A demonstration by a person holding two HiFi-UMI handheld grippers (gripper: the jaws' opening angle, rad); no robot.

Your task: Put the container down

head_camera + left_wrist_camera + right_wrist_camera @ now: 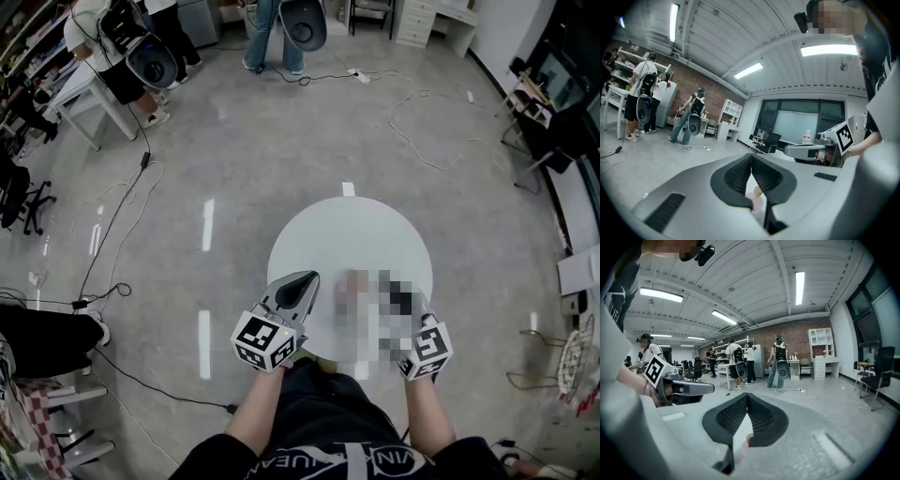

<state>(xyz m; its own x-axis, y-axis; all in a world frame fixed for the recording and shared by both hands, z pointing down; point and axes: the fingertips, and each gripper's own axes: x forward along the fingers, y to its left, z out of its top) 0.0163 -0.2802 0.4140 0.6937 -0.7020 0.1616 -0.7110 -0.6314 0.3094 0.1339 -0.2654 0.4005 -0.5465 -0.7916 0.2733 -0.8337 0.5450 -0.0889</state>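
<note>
Two grippers hover over the near edge of the round white worktop (349, 230), the left gripper (751, 158) at its near-left rim and the right gripper (746, 397) at its near-right rim. A mosaic patch covers much of the space between them in the head view.

Each gripper's own view shows its dark ribbed jaws pressed together at the tips, with nothing pinched there. Low in the hollow behind the pads sits a small pale pinkish shape, too blurred to name.

No view shows the container. The bare part of the worktop holds nothing like one, and the patch may hide the spot where it would stand. Both gripper views look out almost level across the room, over the grey concrete floor (281, 141), not down at the worktop.

So I cannot tell which way the container lies from either pair of jaws, how its long axis runs, what it holds, or which hand is nearer. With both jaws shut on nothing, the container is probably no longer in hand.
</note>
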